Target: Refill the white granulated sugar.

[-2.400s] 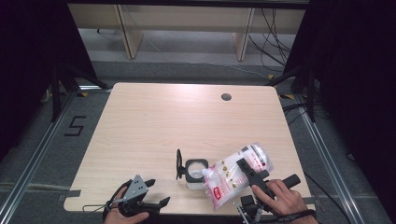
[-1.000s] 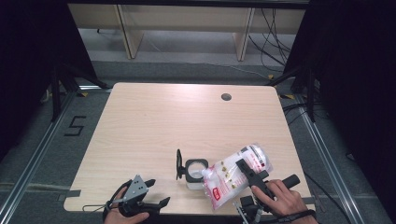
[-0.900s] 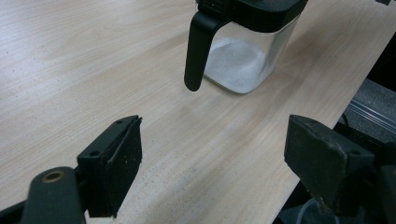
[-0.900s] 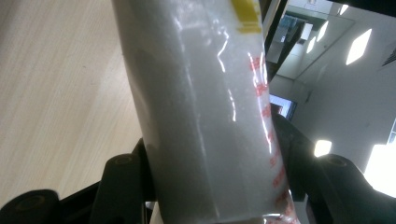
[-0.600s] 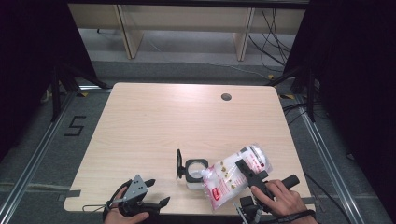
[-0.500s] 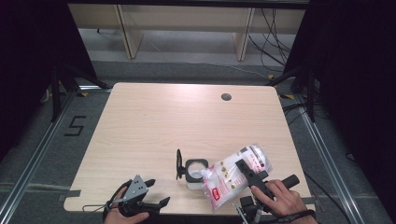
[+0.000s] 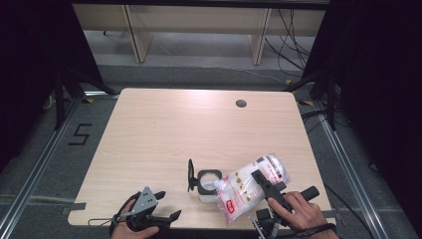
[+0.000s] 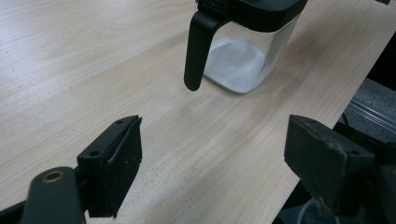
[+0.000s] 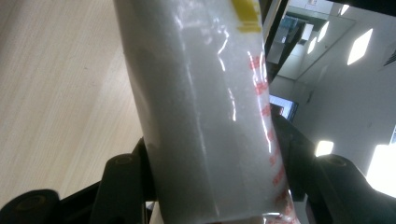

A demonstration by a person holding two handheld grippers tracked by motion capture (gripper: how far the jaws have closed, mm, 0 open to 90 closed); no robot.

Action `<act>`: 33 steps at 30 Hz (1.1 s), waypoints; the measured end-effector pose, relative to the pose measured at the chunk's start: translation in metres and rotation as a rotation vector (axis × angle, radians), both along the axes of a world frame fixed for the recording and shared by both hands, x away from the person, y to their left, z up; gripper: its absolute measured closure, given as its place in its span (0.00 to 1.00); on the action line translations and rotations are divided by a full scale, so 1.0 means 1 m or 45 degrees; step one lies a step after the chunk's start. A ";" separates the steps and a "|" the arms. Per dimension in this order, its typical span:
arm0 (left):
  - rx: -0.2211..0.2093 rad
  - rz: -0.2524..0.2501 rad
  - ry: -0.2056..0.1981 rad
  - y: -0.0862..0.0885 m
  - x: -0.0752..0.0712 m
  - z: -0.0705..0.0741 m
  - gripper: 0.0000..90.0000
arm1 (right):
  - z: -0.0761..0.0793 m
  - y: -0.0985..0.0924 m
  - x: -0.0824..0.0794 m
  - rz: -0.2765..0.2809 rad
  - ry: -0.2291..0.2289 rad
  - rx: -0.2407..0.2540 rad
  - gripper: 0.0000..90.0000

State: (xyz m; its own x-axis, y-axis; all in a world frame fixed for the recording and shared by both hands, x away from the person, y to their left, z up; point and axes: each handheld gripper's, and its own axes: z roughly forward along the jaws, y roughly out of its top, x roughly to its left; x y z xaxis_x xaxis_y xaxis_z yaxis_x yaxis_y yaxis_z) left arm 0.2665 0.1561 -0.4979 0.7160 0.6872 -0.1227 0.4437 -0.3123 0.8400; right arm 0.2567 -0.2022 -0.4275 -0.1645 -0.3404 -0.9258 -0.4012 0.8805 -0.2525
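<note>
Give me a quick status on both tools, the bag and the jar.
Right tool clamped on the white bag, tipped toward the open jar. Left tool open, empty, near the table edge. Nothing in the way.

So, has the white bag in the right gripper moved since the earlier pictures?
No. The white bag lies tilted over the clear container as before, equally far from the table's near edge; the right gripper holds it.
</note>
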 end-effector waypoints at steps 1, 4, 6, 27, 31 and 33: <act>0.003 -0.002 -0.002 0.000 0.000 0.000 0.21 | 0.000 0.000 0.000 0.008 -0.003 -0.005 0.55; 0.000 0.000 0.000 0.000 0.000 0.000 0.21 | 0.002 0.001 0.002 0.012 0.003 -0.025 0.55; 0.000 0.001 0.000 0.000 0.000 0.000 0.21 | 0.002 0.001 0.001 0.006 0.004 -0.032 0.55; 0.003 -0.003 -0.005 0.000 0.000 0.000 0.21 | 0.001 0.000 -0.002 -0.011 -0.006 -0.024 0.56; 0.013 -0.007 -0.002 0.001 0.000 0.001 0.21 | 0.002 0.001 -0.003 0.002 -0.015 -0.018 0.56; 0.001 0.001 0.001 0.000 0.000 0.000 0.21 | 0.004 0.002 -0.004 0.038 -0.025 -0.023 0.56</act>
State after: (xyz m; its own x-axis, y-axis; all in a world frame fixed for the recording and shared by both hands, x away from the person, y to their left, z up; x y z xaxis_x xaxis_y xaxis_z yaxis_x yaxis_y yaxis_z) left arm 0.2663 0.1563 -0.4977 0.7155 0.6877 -0.1227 0.4443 -0.3125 0.8396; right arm 0.2530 -0.1999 -0.4233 -0.1358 -0.3618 -0.9223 -0.4217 0.8635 -0.2766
